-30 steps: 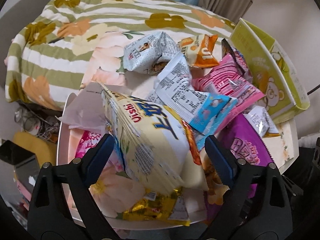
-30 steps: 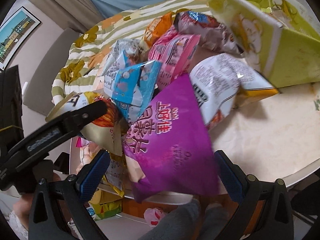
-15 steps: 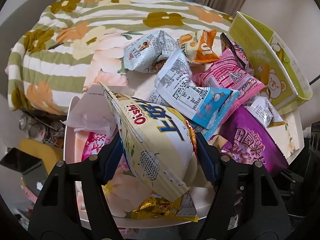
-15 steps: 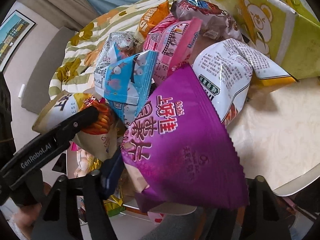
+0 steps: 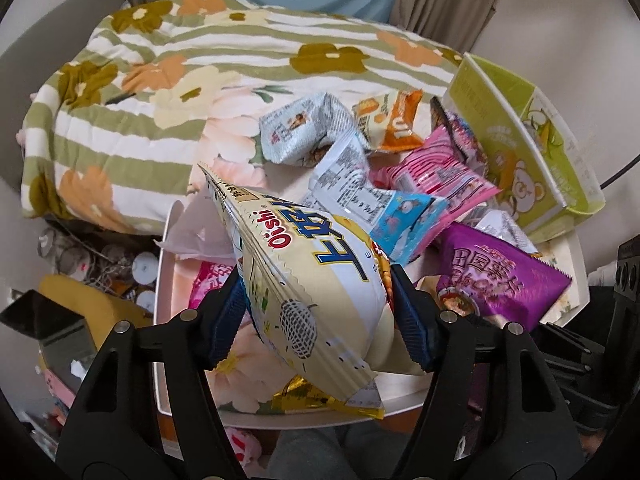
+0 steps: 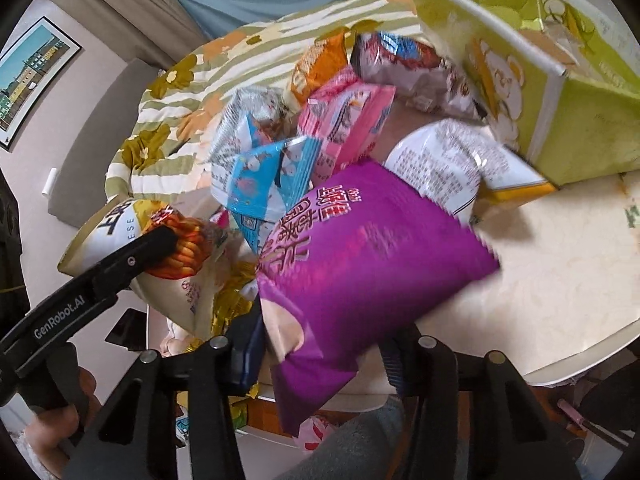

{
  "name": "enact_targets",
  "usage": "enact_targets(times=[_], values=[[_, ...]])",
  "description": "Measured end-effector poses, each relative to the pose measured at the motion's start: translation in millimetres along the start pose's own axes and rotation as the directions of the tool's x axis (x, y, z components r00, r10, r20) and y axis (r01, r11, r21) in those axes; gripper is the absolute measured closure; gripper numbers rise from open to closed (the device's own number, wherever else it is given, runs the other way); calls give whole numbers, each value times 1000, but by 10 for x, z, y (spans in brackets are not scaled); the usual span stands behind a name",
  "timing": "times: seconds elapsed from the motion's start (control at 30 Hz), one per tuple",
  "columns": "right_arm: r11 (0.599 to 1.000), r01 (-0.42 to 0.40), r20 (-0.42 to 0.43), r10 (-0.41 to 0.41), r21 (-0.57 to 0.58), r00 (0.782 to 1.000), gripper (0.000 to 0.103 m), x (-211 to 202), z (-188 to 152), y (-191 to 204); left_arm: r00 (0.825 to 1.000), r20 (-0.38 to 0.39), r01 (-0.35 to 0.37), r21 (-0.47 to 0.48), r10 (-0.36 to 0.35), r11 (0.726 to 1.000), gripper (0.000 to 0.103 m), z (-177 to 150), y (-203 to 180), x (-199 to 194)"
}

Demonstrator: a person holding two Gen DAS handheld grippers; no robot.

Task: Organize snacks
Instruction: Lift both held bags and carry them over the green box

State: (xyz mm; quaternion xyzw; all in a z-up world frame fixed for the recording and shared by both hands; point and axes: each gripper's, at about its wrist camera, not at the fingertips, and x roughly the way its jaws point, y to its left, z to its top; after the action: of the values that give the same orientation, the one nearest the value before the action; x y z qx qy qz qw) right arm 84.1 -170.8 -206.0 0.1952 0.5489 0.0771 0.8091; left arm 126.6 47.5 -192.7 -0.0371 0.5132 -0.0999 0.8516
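Cream chip bag (image 5: pixel 320 280): "Oishi" in red, with "上好" in blue characters
Cream chip bag, right wrist view: "ESE"
Left hand-held gripper (image 6: pixel 80 300) arm: "GenRobot.AI"
Purple bag (image 5: pixel 500 280): "田园薯片"
Orange packet (image 5: pixel 400 124): "10"

Your white table (image 5: pixel 566 300) carries a snack heap; green box (image 5: pixel 532 148) behind the pink bag (image 5: pixel 440 176), gold wrapper (image 5: pixel 320 398) at near rim.

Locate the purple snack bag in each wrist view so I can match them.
Left wrist: purple snack bag at right, lying on the table.
Right wrist: purple snack bag center, clamped in the right gripper.
Shared landmark: green bear box.
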Motion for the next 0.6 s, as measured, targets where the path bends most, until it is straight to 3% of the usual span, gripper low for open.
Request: enact_targets(times=[0.23,0.6], values=[[1000,1,53,-1,0,999,65,-269,63,28,998,41,40,29,-41,999,38,103,-91,-235],[1000,0,178,-5,27,984,65,-813,135,97,987,122,96,92,-107,991,38,448,-275,-551]])
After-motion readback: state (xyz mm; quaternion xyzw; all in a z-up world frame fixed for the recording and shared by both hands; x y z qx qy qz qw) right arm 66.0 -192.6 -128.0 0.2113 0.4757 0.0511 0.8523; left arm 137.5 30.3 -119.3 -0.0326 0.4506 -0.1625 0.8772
